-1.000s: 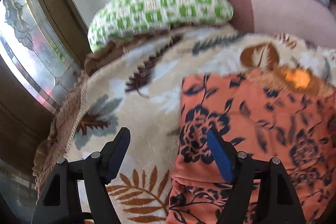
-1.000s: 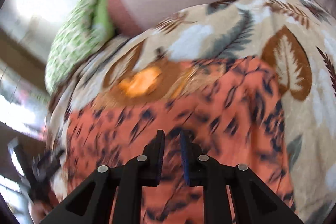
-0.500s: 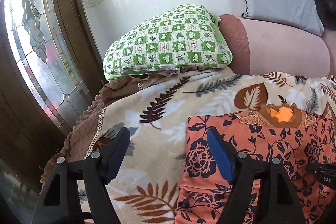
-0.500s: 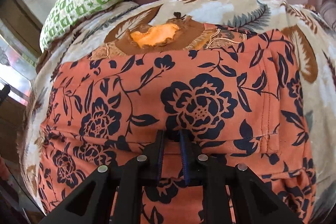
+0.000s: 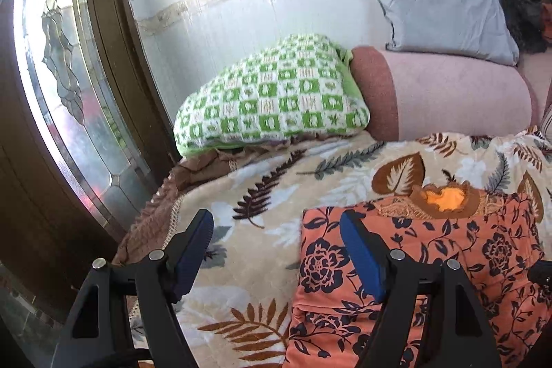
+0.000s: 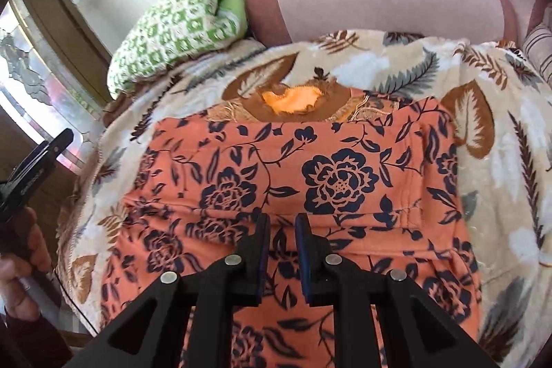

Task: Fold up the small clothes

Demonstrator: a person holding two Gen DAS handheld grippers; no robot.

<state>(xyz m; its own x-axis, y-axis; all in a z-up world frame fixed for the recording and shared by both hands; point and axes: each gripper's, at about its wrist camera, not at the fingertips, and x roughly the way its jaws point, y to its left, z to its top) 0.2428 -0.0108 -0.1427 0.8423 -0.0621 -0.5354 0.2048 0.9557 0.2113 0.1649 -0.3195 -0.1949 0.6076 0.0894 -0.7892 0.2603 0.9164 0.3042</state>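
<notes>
Left tongs spread, empty, above the garment's left edge; right tongs nearly pressed together, w/ no clear pinch. Orange floral garment lies mid-bed on the leaf blanket. We'd grip both near corners evenly, then fold away from us.

Parts that cannot be seen fully

The orange floral garment runs under the picture's bottom edge; its near hem is hidden.
</notes>
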